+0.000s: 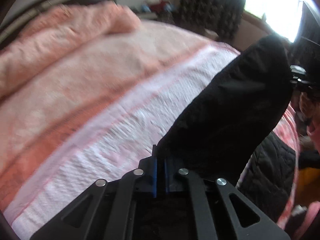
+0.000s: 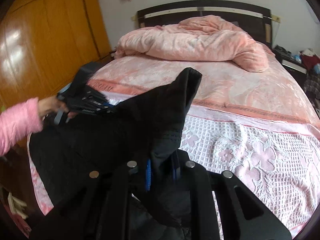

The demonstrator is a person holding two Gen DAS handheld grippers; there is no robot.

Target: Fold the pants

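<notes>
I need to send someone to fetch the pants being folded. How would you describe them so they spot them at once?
Find the bed with the dark headboard and crumpled pink comforter. At its foot, on the white-and-pink floral blanket, black pants hang between two tongs. They are the only black garment there.

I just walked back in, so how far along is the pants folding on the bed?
Early. Done: both grips look taken, the right gripper shut on the black pants, the left gripper shut at their other edge. In hand: fabric lifted above the pink bedspread. Left: no flat fold shows yet.
</notes>
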